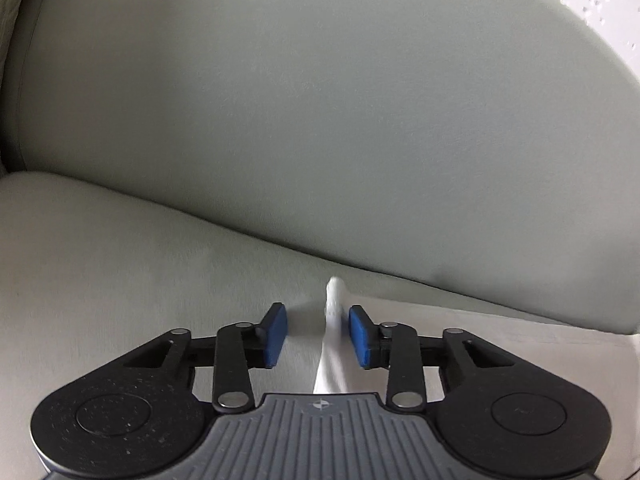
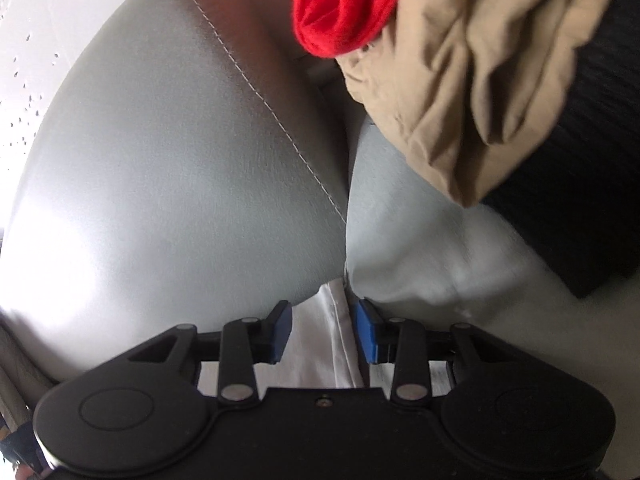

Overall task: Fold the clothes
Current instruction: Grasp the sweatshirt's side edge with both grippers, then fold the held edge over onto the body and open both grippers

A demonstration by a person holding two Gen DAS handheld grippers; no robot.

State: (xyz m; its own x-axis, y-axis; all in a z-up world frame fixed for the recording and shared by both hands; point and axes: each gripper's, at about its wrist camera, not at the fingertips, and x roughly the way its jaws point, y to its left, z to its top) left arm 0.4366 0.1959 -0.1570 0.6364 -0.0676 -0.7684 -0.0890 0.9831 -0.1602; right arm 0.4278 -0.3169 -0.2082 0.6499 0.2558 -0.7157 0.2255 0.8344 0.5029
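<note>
Filling the bottom of each wrist view, the two tools are pointing down at a pale grey sofa where a white garment (image 1: 332, 344) is lying. In the left view, the left gripper (image 1: 318, 336) is sitting at lower centre with its blue pads (image 1: 276, 334) partly open; a raised ridge of the white cloth is standing up between them, close against the right-hand pad and clear of the left-hand one, so the pads are not yet pinching it. The rest of that cloth is spreading flat toward the lower right of the frame, over the seat cushion (image 1: 100, 280). Behind it, the backrest (image 1: 300, 100) is filling the upper frame.

In the right view, the right gripper (image 2: 324, 334) is likewise sitting at lower centre, jaws partly apart, with a hemmed corner of the white garment (image 2: 320, 340) lying in the gap. The cloth seems to be touching neither pad firmly, so a hold is not evident. This corner is lying right at the crease where cushions meet, probably because the garment is spread to the back of the seat. Both tools are likely straddling the far edge in order to pinch two corners and carry them over for a fold.

Farther off, in the upper right of the right view, a tan garment (image 2: 480, 80) and a red garment (image 2: 344, 4) are heaped, apparently awaiting folding, beside a dark ribbed cloth (image 2: 580, 200).
</note>
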